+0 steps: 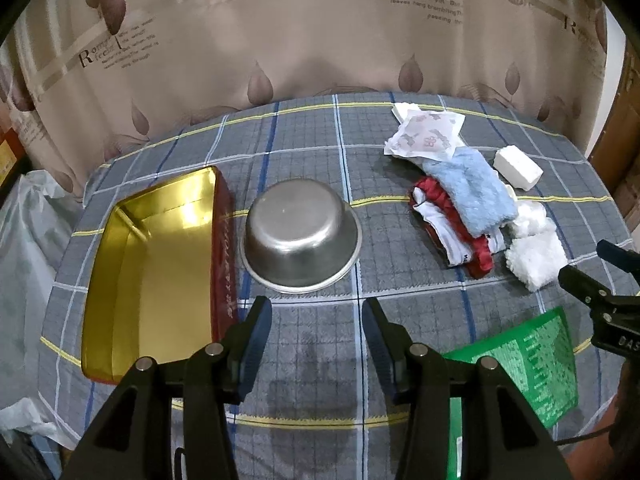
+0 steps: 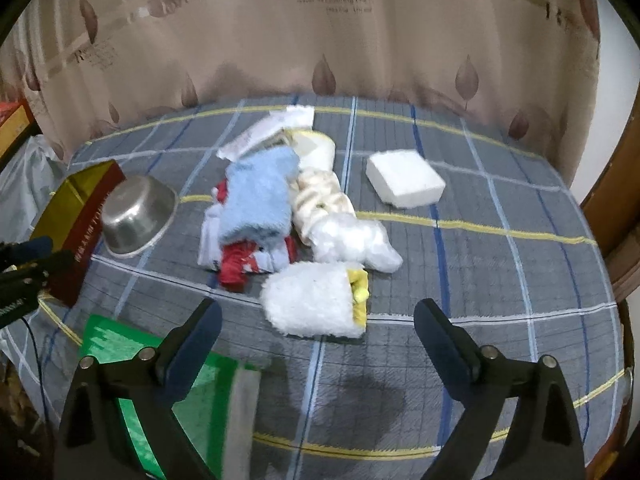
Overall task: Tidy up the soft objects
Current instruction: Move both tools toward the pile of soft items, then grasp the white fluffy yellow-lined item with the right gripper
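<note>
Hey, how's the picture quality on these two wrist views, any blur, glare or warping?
Left wrist view: sharp, with bright glare inside the gold tin, a soft sheen on the upturned steel bowl, and the claws' shadow on the checked cloth. Right wrist view: blurred throughout, so the white fluffy roll looks smeared. Both: fisheye bending, dark corners.

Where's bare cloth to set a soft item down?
Free: the cloth right of the white foam block, and the strip between steel bowl and sock pile. The open tin is empty. Crowded: around the blue towel.
</note>
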Tool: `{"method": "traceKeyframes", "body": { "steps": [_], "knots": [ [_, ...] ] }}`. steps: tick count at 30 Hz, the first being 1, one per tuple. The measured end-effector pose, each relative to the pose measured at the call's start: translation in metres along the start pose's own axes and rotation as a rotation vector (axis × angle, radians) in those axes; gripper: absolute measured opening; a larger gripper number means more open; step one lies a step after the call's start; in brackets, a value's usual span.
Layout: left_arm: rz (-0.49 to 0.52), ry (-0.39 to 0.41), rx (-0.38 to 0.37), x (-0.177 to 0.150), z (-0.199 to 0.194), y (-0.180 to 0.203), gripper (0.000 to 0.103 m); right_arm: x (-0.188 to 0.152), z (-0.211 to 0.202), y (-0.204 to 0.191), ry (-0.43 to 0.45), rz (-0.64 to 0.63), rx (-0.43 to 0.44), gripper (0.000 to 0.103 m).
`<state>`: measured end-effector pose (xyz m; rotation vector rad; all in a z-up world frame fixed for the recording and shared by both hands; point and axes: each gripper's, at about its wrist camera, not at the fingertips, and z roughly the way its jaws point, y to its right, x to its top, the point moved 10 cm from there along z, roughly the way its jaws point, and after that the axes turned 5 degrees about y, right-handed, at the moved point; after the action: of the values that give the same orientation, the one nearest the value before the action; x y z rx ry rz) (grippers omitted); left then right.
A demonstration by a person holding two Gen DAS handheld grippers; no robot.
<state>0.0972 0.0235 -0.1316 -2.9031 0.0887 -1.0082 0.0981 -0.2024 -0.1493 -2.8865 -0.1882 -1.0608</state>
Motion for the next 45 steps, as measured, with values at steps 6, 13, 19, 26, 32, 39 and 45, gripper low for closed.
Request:
{"method": "traceKeyframes", "body": {
  "steps": [6, 13, 19, 26, 32, 39, 45],
  "knots": [
    [0.02, -0.021, 0.009, 0.004, 0.011, 0.003, 0.048, -0.003, 0.021, 0.007, -0.051, 0.026, 0.029, 0.085],
    [0.044, -0.039, -0.002, 0.009, 0.023, 0.012, 0.048, -0.005, 0.046, 0.011, -0.093, 0.062, 0.065, 0.084],
    [0.053, -0.06, -0.013, 0.012, 0.036, 0.018, 0.048, -0.011, 0.064, 0.006, -0.128, 0.059, 0.086, 0.081],
    [0.054, -0.083, -0.005, 0.013, 0.045, 0.018, 0.048, -0.015, 0.072, -0.006, -0.122, 0.055, 0.129, 0.052],
    [0.057, -0.078, 0.001, 0.017, 0.043, 0.019, 0.048, -0.015, 0.058, -0.007, -0.087, 0.079, 0.157, 0.038],
    [0.063, -0.092, -0.032, 0.029, 0.041, 0.027, 0.048, -0.015, 0.034, 0.004, -0.045, 0.117, 0.135, 0.037],
    [0.069, -0.085, -0.087, 0.061, 0.044, 0.045, 0.055, -0.023, 0.021, 0.011, -0.031, 0.171, 0.144, 0.037]
  ]
}}
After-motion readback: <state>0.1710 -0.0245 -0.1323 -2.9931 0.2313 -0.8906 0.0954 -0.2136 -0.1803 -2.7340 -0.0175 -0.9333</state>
